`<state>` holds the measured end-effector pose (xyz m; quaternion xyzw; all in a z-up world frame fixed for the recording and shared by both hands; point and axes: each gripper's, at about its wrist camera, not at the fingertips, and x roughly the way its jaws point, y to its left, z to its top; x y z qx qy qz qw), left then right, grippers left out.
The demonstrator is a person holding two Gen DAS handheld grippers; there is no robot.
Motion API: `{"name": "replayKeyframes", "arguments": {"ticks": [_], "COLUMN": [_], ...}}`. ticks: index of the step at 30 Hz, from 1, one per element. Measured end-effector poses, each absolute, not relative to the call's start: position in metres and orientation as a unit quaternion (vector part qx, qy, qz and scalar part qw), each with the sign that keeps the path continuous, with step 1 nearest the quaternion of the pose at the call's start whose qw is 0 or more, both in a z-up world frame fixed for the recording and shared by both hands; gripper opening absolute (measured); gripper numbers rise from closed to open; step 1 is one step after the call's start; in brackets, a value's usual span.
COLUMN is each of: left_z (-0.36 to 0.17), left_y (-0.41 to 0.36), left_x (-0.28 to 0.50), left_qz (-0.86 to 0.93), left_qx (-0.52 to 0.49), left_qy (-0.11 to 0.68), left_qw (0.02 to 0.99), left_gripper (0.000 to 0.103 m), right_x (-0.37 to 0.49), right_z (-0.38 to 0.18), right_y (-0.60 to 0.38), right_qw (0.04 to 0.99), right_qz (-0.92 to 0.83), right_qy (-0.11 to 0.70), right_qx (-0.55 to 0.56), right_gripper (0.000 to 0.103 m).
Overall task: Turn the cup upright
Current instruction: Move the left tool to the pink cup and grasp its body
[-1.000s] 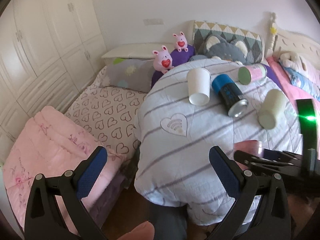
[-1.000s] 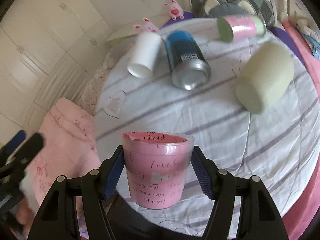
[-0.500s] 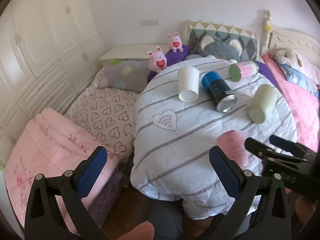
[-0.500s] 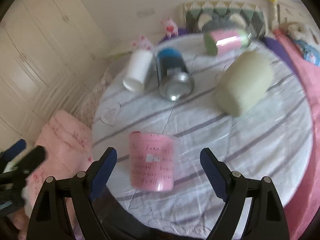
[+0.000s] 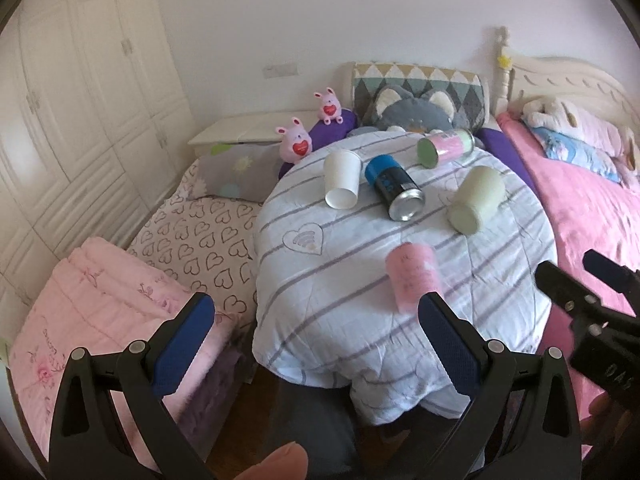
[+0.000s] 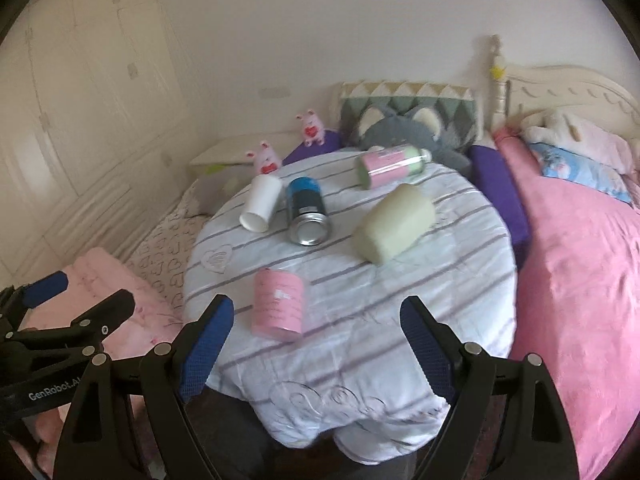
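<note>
A pink cup (image 6: 279, 305) with handwriting on it stands on end on the striped cloth of the round table (image 6: 460, 280); which end is up I cannot tell. It also shows in the left wrist view (image 5: 414, 278). My right gripper (image 6: 316, 340) is open and empty, pulled back at the table's near edge, apart from the cup. My left gripper (image 5: 316, 340) is open and empty, held off the table's near left edge. A white cup (image 6: 260, 208), a blue can (image 6: 307, 212), a pale green cup (image 6: 394, 226) and a pink-green bottle (image 6: 390, 166) lie on their sides further back.
A pink folded quilt (image 5: 100, 304) and a heart-print mattress (image 5: 200, 236) lie left of the table. A pink bed (image 6: 580, 264) runs along the right. Pillows and plush toys (image 5: 296, 142) sit behind the table by the wall.
My right gripper opened, let go of the pink cup and drew back from it. The cup stays standing on the cloth. Both grippers moved away from the table.
</note>
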<state>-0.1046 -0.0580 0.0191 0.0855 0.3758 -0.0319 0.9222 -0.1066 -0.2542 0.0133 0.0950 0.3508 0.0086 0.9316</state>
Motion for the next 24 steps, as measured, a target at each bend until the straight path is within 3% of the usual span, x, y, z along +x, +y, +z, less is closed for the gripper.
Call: {"name": "replayKeyframes", "arguments": {"ticks": [24], "left_z": [0.01], "left_y": [-0.075], "left_x": [-0.126], "left_qz": [-0.035], "left_qx": [0.088], "left_qy": [0.393], "left_qw": [0.914], "left_gripper": [0.103], "right_x": [-0.137], "right_z": [0.013], "right_y": [-0.28], "right_qw": [0.935], "right_qz": [-0.003], "right_qy": [0.341], "right_qx": [0.099], "right_gripper": [0.087]}}
